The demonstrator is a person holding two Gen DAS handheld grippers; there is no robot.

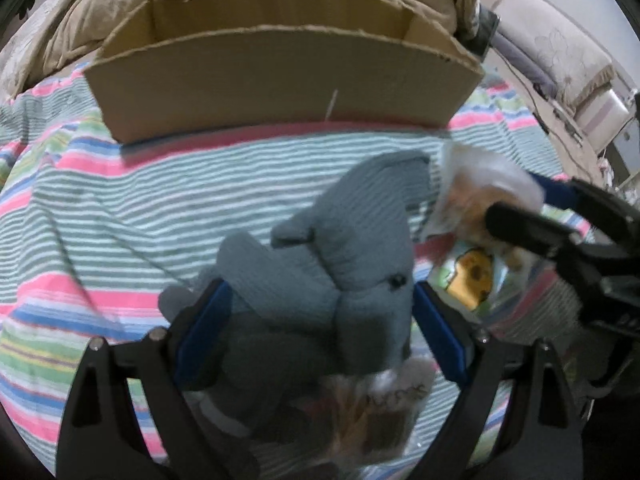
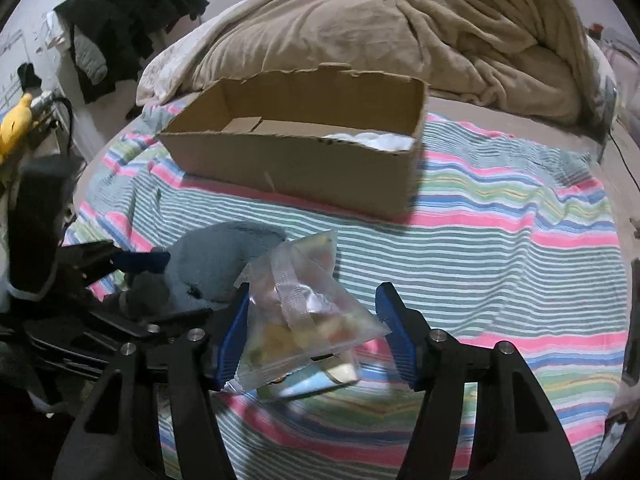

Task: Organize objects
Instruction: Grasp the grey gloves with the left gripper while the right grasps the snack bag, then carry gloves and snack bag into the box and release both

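Note:
A grey-blue plush shark [image 1: 340,256] lies on the striped bed cover between the blue pads of my left gripper [image 1: 320,304], whose jaws stand wide around its body; it also shows in the right wrist view [image 2: 216,264]. A clear plastic bag of snacks [image 2: 304,312] sits between the fingers of my right gripper [image 2: 312,312], which are spread apart around it. The bag shows blurred in the left wrist view [image 1: 476,196]. An open cardboard box [image 1: 280,80] stands further back on the bed [image 2: 304,152], with something white inside.
A snack packet with a yellow picture [image 1: 472,276] lies under the bag. A tan crumpled blanket [image 2: 460,28] is heaped behind the box. Dark clothes [image 2: 120,20] hang at the left, beyond the bed edge. The striped cover [image 2: 500,260] stretches to the right.

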